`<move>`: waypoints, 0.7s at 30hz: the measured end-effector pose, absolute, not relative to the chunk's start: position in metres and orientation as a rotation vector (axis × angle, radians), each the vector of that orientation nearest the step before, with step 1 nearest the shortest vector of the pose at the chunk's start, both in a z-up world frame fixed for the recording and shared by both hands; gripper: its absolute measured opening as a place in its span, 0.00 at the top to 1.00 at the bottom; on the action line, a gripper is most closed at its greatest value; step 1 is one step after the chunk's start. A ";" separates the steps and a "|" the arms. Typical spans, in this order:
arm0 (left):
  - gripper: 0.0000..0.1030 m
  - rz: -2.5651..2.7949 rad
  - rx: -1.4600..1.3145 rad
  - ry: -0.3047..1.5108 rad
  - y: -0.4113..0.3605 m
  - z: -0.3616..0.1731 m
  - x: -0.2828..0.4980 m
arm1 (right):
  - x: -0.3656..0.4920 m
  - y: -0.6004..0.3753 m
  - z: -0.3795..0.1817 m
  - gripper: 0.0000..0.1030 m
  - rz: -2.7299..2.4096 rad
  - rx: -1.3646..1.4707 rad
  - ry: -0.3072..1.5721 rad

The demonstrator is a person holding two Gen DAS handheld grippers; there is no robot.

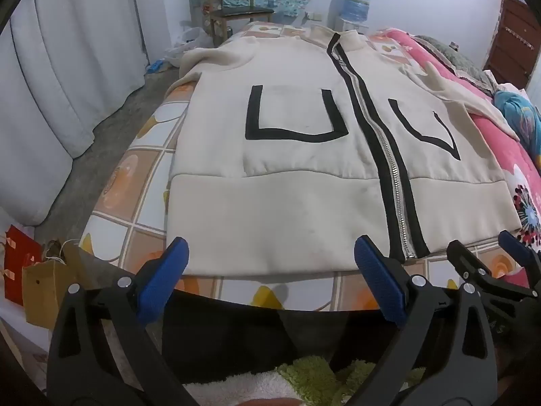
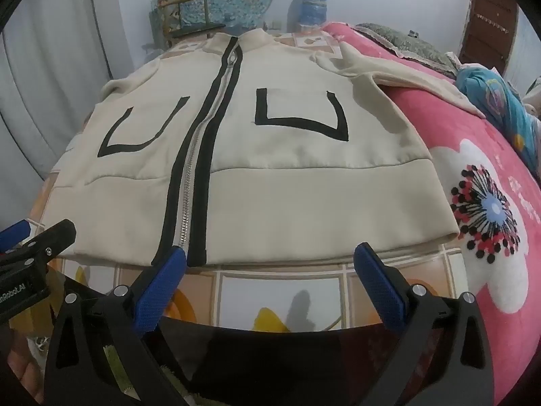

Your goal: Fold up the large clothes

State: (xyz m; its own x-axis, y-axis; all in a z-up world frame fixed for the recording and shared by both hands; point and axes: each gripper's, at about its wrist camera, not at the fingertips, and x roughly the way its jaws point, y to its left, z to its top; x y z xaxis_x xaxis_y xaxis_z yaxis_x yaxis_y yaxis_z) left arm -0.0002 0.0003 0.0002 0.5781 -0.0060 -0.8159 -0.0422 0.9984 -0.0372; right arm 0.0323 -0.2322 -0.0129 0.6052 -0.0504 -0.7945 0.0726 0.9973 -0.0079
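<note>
Jaws of both the left gripper (image 1: 268, 258) and right gripper (image 2: 270, 258) gape empty over the soft, floppy zip-up jacket (image 1: 304, 155) on the bed (image 1: 135, 176); its thick hem band looks the best hold.

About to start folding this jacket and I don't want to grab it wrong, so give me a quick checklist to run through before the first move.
1. Jacket spread flat, front up, on the bed: ok.
2. Zipper closed from hem to collar: ok.
3. Left gripper open and holding nothing: ok.
4. Right gripper open and holding nothing: ok.
5. Sleeves laid out straight: not ok, the sleeve on the pink blanket side trails off over it, the other is bunched.
6. Back of jacket free of wrinkles: cannot tell.
</note>
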 end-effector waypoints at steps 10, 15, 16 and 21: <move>0.08 0.014 -0.063 0.958 0.006 0.000 -0.002 | 0.031 -0.232 -0.013 0.06 -0.069 0.029 0.921; 0.08 0.017 -0.064 0.962 0.003 0.001 -0.005 | 0.029 -0.237 -0.009 0.06 -0.071 0.034 0.921; 0.08 0.014 -0.068 0.961 0.004 0.002 -0.006 | 0.027 -0.238 -0.009 0.06 -0.073 0.029 0.922; 0.08 0.011 -0.069 0.961 0.004 0.002 -0.004 | 0.030 -0.233 -0.011 0.06 -0.075 0.025 0.924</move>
State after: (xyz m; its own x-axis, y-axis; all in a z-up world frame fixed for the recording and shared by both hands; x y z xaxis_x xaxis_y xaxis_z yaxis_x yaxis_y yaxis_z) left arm -0.0044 0.0039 0.0015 0.5726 -0.0212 -0.8196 -0.0402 0.9977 -0.0539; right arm 0.0299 -0.2331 -0.0110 0.6001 -0.0542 -0.7981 0.0753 0.9971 -0.0111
